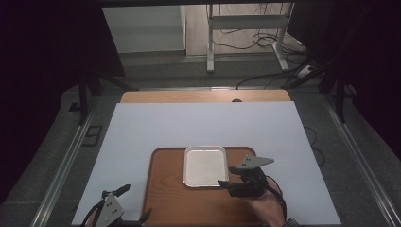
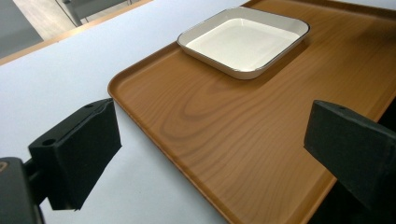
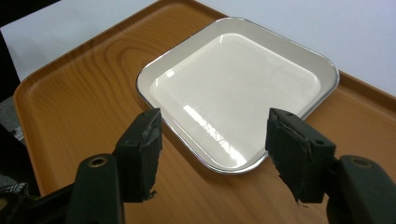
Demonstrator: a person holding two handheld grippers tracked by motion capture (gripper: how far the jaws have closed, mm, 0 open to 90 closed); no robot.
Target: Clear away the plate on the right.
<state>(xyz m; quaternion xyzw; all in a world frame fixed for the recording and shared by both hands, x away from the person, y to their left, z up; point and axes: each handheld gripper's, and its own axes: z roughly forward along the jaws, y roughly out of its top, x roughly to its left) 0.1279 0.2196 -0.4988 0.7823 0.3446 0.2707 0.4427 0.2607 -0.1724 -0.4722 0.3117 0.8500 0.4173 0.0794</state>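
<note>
While both grippers are hanging over the near part of the table, a square white enamel dish (image 1: 205, 165) is sitting on a wooden tray (image 1: 165, 198) at lower centre of the high view, tucked against the tray's far rim. Nothing is lying in the dish, and its glossy floor is reflecting the overhead light; apart from the dish, the tray is carrying nothing. The tray is resting on a pale sheet (image 1: 142, 127) that is covering most of the wooden tabletop (image 1: 203, 96).

The right gripper (image 1: 224, 179) is hovering at the dish's lower right corner in the high view, with a hand (image 1: 265, 208) gripping it from the bottom edge. In the right gripper view, its jaws are standing wide apart and holding nothing, framing the near corner of the dish (image 3: 238, 88), whose dark rim line is running across centre frame; whether the pads are touching that rim cannot be told.

The left gripper (image 1: 137, 203) is sitting at lower left of the high view, beside the tray's left edge. In the left gripper view, its jaws are likewise spread wide and gripping nothing, one over the sheet (image 2: 70, 70) and one over the tray (image 2: 224, 121), with the dish (image 2: 243, 39) lying well apart at upper centre.
</note>
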